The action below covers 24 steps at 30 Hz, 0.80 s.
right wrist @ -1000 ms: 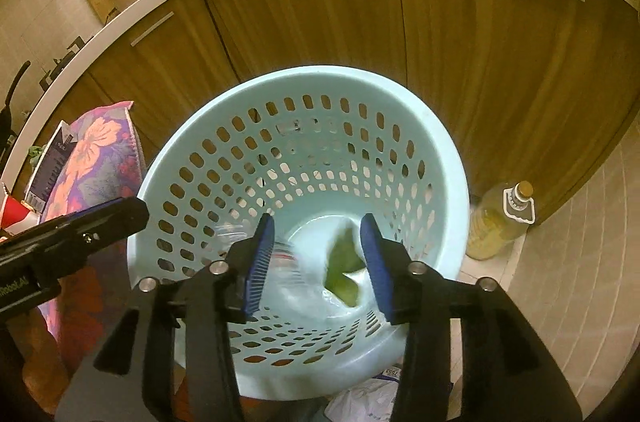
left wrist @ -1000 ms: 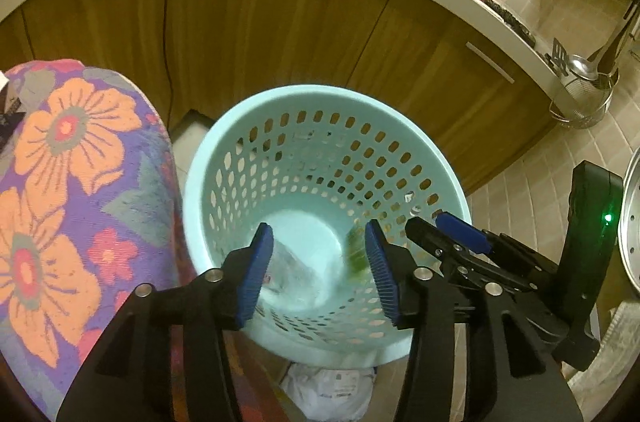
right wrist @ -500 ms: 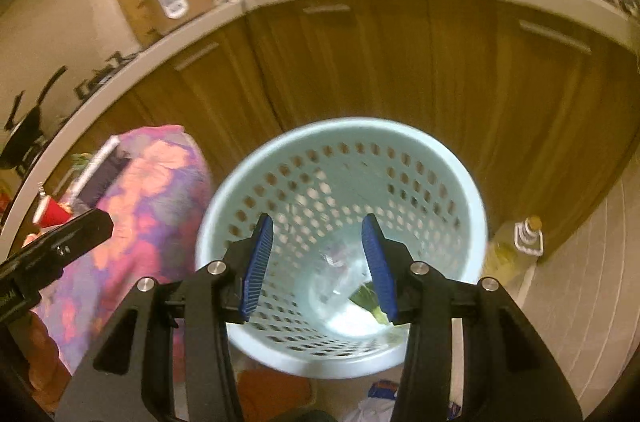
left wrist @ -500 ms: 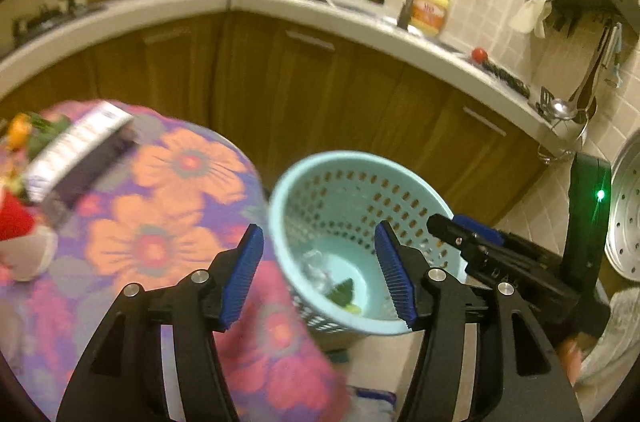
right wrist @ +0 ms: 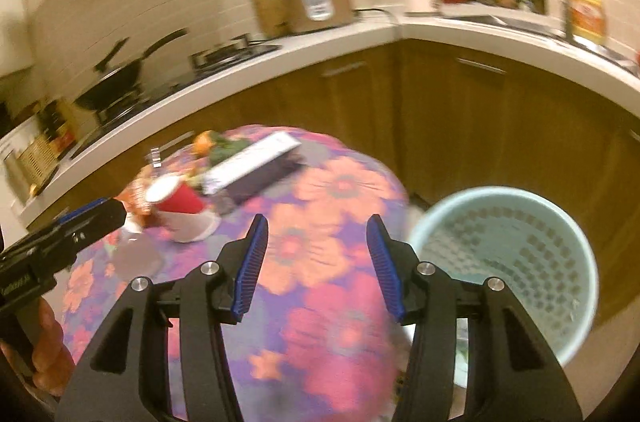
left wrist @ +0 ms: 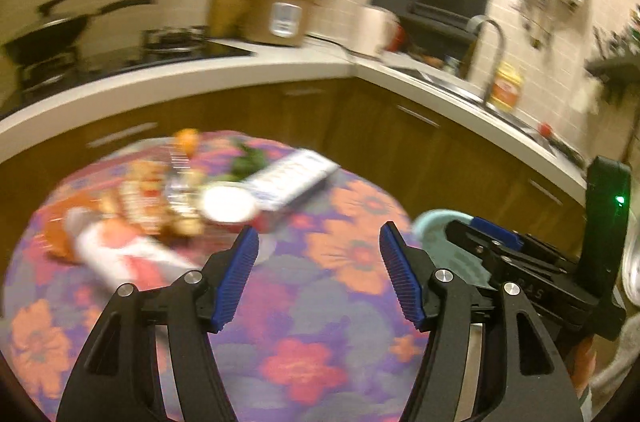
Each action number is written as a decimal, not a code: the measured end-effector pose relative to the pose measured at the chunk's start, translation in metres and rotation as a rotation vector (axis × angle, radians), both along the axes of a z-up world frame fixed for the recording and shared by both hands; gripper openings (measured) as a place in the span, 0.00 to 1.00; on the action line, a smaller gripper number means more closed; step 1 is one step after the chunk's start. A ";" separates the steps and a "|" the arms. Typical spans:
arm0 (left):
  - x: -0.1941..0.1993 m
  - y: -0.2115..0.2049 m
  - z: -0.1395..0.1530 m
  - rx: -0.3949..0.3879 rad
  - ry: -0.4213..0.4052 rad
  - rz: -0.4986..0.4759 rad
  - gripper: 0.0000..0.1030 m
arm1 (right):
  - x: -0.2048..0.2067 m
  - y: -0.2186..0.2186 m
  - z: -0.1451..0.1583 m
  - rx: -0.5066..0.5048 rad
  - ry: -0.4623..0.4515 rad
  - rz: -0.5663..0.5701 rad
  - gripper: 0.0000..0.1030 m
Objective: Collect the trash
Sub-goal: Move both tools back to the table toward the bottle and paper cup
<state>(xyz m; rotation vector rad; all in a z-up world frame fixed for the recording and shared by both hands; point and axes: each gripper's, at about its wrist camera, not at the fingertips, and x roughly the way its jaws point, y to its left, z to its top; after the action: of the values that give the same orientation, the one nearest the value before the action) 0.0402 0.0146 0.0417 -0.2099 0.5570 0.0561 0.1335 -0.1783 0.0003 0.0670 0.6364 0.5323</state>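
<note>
Since lifting off basket [right wrist: 504, 262] — both hand-held grippers [left wrist: 318, 276] [right wrist: 316, 262] released | over table [left wrist: 320, 342]

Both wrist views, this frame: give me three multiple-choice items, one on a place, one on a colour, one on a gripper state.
1. Where is the basket relative to the table?
A. On top of it
B. Beside it, lower, on the right
C. Beyond it, against the cabinets

2. What colour is the cup lying on the table?
A. Red
B. Green
C. Black

3. What is the state of the right gripper?
A. Shut on a bottle
B. Shut, empty
C. Open, empty

Answers: 1 B, its rim sits below the table's right edge. 2 A, red body, white inside. 3 C, only tablecloth shows between the spread pads.
</note>
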 end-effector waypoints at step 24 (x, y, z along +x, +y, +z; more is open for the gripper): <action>-0.007 0.123 -0.031 -0.165 0.109 0.433 0.75 | 0.048 0.173 -0.017 -0.087 -0.039 0.321 0.64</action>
<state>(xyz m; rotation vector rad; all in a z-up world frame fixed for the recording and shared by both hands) 0.0334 0.1380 0.0104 -0.4884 0.6170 0.4445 0.1812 -0.0057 -0.0163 -0.1294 0.6344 0.8130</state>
